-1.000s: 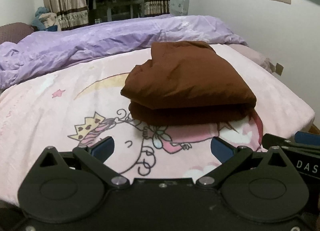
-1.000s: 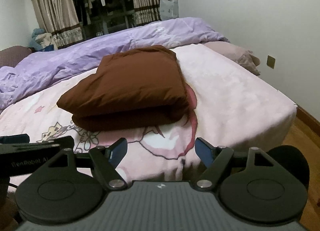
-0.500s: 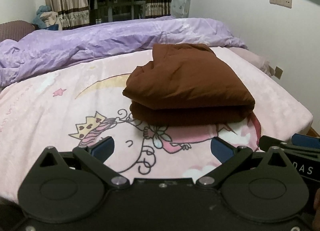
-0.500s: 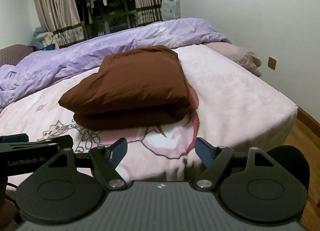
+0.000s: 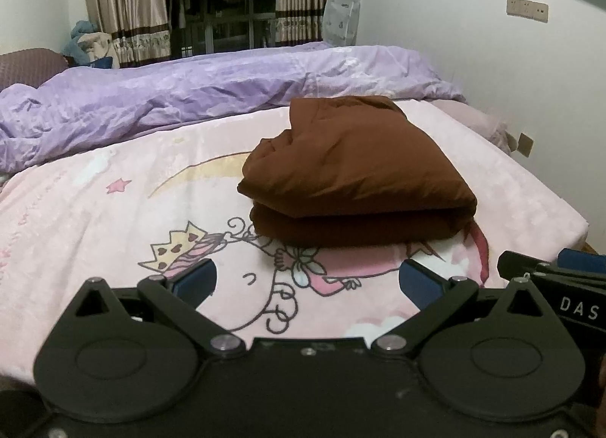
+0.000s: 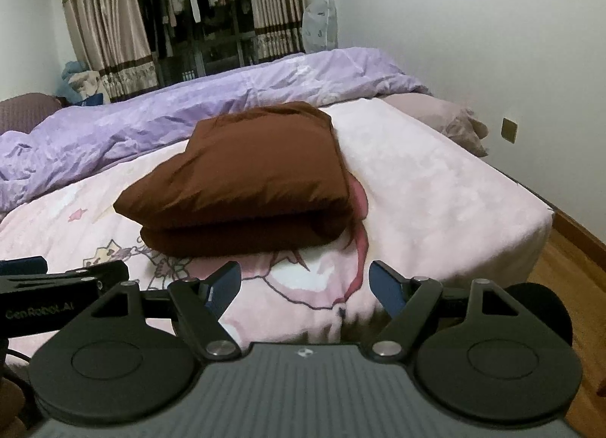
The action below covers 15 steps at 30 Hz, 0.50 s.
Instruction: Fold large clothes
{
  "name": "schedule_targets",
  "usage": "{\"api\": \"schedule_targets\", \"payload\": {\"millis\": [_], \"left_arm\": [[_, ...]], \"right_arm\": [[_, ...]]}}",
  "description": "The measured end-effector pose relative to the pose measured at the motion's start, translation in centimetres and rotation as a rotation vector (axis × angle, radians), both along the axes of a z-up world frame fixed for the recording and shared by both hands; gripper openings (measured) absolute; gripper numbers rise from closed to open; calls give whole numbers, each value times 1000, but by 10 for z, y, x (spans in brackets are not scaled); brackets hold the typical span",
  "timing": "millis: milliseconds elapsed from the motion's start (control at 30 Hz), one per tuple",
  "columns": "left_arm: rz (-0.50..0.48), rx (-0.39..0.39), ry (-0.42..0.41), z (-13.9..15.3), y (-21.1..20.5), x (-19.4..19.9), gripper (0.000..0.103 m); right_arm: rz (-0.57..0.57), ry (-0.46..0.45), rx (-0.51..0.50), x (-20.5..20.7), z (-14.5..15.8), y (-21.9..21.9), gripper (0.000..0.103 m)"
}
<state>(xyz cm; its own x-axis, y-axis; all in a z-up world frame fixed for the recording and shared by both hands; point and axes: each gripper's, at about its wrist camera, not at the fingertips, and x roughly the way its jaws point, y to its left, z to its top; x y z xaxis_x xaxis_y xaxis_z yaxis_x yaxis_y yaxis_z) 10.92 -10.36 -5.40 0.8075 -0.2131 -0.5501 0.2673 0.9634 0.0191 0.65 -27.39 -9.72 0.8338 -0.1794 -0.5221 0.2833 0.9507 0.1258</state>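
Item under inspection: one brown garment [image 5: 356,172], lying on the pink cartoon-print blanket [image 5: 113,233] of the bed, toward the bed's right-hand side and just in front of the bunched purple duvet [image 5: 189,97]. It is doubled into a thick two-layer block — the fold appears complete or very nearly so.

Handling, as judged: the cloth looks soft, puffy and slightly glossy, probably padded. It should be light for its bulk, limp rather than stiff, not fragile, and inclined to slide layer on layer and spring open if lifted by one edge. The best hold would be at the near rounded fold edge, both layers pinched together, or at the two near corners, one to each gripper.

Left gripper [image 5: 306,280]: jaws spread wide, nothing between them, hovering over the blanket short of the garment. Right gripper [image 6: 305,284]: likewise wide apart and empty, near the bed's front edge, clear of the garment.

Containers: none within reach. A pale plastic bag [image 6: 320,27] stands by the curtains [image 6: 102,32] at the far wall — its contents cannot be made out.
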Motion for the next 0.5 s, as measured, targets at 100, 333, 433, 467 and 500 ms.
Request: {"api": "schedule_targets", "payload": {"millis": [100, 333, 433, 467, 500], "left_arm": [[-2, 0, 2, -1, 1, 0, 103], [-5, 0, 6, -1, 1, -1, 103], [-5, -2, 7, -1, 1, -1, 103], [-6, -6, 5, -1, 1, -2, 103], [-6, -8, 4, 0, 1, -3, 103]], "right_arm": [[-2, 0, 0, 0, 0, 0, 91], [-3, 4, 3, 0, -1, 1, 91], [-3, 5, 3, 0, -1, 1, 91], [-2, 5, 3, 0, -1, 1, 91], [-1, 5, 4, 0, -1, 1, 91]]}}
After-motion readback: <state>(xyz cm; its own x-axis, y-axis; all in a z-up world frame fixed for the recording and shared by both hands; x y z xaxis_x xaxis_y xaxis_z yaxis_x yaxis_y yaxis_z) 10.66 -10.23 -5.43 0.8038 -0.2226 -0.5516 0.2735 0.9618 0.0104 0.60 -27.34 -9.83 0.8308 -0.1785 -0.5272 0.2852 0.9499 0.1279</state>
